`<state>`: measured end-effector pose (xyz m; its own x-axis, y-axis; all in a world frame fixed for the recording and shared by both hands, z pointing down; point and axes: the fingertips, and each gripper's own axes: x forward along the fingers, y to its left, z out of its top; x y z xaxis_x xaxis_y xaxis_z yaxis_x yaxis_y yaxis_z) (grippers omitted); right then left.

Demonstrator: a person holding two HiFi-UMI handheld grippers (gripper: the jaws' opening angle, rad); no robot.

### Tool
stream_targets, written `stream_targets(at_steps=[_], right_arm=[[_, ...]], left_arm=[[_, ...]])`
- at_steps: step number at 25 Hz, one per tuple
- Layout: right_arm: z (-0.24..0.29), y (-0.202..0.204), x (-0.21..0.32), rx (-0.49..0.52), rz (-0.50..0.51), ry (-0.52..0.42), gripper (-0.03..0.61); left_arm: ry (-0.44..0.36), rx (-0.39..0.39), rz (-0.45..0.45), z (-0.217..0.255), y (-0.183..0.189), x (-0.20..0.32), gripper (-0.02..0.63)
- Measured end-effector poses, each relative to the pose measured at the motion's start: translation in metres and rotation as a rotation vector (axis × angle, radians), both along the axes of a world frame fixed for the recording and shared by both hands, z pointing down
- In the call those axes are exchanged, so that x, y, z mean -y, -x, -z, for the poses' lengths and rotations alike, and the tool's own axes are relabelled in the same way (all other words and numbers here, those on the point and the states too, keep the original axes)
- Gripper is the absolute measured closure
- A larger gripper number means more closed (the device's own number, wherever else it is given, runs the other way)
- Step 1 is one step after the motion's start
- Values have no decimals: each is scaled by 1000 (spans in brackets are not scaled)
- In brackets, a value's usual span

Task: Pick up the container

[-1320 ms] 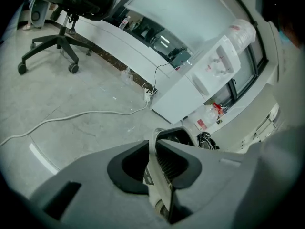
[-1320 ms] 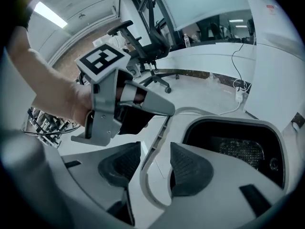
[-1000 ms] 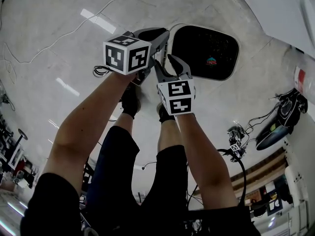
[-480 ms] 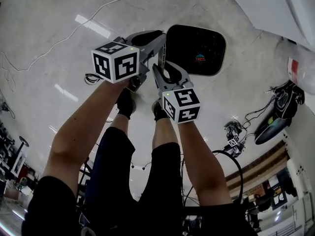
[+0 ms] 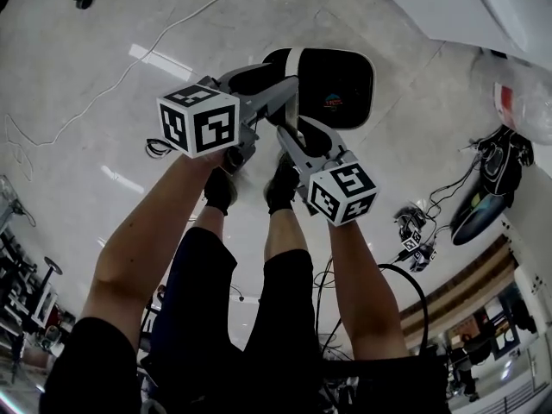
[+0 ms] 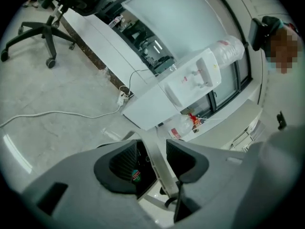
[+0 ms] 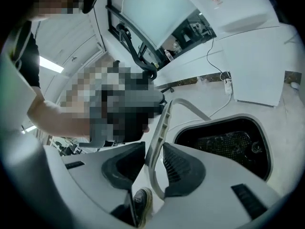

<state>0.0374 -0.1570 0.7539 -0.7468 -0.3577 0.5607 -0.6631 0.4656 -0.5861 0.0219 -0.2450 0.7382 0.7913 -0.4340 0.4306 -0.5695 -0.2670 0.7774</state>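
Right gripper (image 7: 153, 149) has just been closing and now pinches the white handle (image 7: 159, 128). Left gripper (image 6: 153, 144) just popped open, handle loose between its jaws. The container (image 5: 332, 84), black with a white rim, is just past the person's shoes (image 5: 280, 184). There's a round red-green sticker (image 6: 136, 176) inside, unreadable. Shiny floor (image 5: 112, 76) all around, one white cable (image 5: 172, 28).

Ahead of the left gripper (image 5: 289, 89) and right gripper (image 5: 295, 134) the container (image 5: 345, 72) blocks the way. To their left is open floor (image 5: 86, 59), crossed by one white cable (image 5: 185, 17). To their right lies tangled gear (image 5: 492, 192).
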Motion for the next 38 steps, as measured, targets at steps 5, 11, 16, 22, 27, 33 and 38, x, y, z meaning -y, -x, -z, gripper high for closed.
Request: stream_targets(at_steps=[5, 11, 16, 22, 27, 33, 38], right_arm=[[9, -22, 5, 12, -28, -3, 468], [13, -54, 9, 36, -64, -7, 468], [15, -72, 12, 33, -69, -14, 468], [9, -97, 6, -67, -60, -51, 468], [9, -122, -7, -59, -112, -19, 447], [37, -134, -11, -20, -156, -36, 434], [80, -143, -1, 49, -231, -93, 442]], left_arm=[[36, -45, -66, -7, -27, -9, 426], [73, -175, -160, -2, -81, -16, 426], [62, -183, -233, -3, -114, -19, 455], [99, -233, -209, -8, -139, -15, 479], [130, -256, -212, -9, -147, -13, 500], [194, -265, -193, -4, -130, -20, 511], [229, -226, -286, 2, -119, -51, 514]])
